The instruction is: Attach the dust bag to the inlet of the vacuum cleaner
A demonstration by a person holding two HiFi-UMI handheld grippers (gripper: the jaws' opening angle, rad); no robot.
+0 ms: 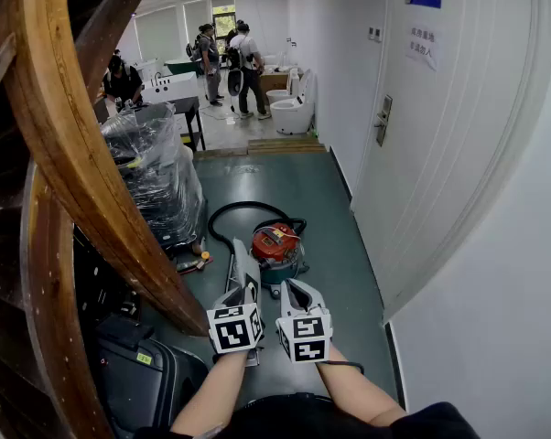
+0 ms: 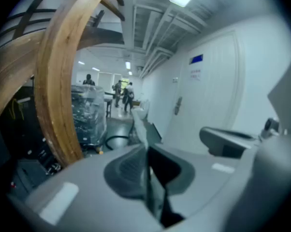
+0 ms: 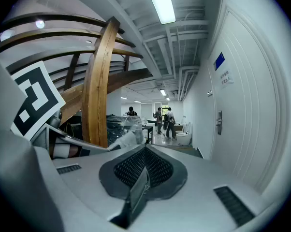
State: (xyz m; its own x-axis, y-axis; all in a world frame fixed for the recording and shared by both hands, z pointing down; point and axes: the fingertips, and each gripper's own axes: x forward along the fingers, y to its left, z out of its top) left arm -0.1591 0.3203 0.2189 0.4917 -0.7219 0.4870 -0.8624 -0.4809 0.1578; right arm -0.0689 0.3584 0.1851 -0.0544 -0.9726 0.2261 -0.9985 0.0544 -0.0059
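The vacuum cleaner (image 1: 276, 247), with a red lid on a teal drum, stands on the dark floor ahead, and its black hose (image 1: 242, 209) loops behind it. My left gripper (image 1: 243, 286) is shut on a pale, flat dust bag (image 1: 238, 260). The bag sticks forward out of the jaws toward the vacuum's left side. In the left gripper view the dust bag (image 2: 139, 122) rises from the closed left gripper (image 2: 146, 151). My right gripper (image 1: 294, 293) hovers beside the left, just short of the vacuum, shut and empty. In the right gripper view the right gripper (image 3: 144, 170) is closed, with the dust bag (image 3: 122, 140) off to its left.
A curved wooden stair beam (image 1: 74, 163) fills the left side. A plastic-wrapped stack (image 1: 156, 176) stands behind it, and a black case (image 1: 143, 373) sits at lower left. A small tool (image 1: 193, 263) lies on the floor. A white door (image 1: 440, 126) lines the right. People (image 1: 239, 62) stand far down the corridor.
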